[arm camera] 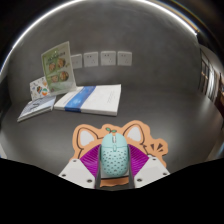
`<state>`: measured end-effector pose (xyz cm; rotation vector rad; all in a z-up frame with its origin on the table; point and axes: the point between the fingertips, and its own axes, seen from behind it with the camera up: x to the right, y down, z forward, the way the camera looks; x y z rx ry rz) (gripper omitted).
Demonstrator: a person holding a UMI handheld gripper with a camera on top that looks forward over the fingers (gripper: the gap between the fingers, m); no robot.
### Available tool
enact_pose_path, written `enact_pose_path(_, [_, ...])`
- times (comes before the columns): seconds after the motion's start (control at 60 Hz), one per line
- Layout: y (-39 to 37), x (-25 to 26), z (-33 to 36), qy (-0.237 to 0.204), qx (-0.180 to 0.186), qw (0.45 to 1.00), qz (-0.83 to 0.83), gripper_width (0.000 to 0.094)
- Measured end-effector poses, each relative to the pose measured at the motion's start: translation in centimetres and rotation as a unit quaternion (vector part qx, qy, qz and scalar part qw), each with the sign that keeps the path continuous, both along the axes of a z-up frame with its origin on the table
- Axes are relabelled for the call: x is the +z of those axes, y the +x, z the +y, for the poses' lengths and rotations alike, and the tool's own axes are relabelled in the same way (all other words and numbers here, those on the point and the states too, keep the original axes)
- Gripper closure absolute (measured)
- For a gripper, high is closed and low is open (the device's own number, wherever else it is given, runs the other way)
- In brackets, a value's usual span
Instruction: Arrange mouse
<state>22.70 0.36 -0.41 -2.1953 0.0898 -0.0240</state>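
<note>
A pale teal mouse (115, 157) with a perforated shell lies between my fingers, pointing away from me. My gripper (115, 166) is shut on it; the magenta pads (92, 158) press on both of its sides. Under and just beyond the mouse is an orange and white mouse mat (152, 147) shaped like an animal's head with ears, lying on the grey table (170, 105). I cannot tell whether the mouse rests on the mat or is held just above it.
Beyond the mat lie a white and blue book (92, 97) and a flat booklet (36, 107). A green leaflet (58, 63) stands upright behind them. Several white sockets (105, 59) are on the back wall.
</note>
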Motion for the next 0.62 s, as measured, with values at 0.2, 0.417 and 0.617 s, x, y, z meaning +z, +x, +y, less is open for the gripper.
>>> enact_pose_path(0.2, [-0.6, -1.8, 0.0, -0.022, 0.015, 1.0, 0.001, 0.0397])
enact_pose_path(0.417, [-0.3, 1.6, -4.1, 0.019, 0.064, 0.998, 0.022, 0.0088])
enact_pose_path(0.617, [2.0, 2.5, -11.2, 0.036, 0.08, 0.994, 0.062, 0.0082])
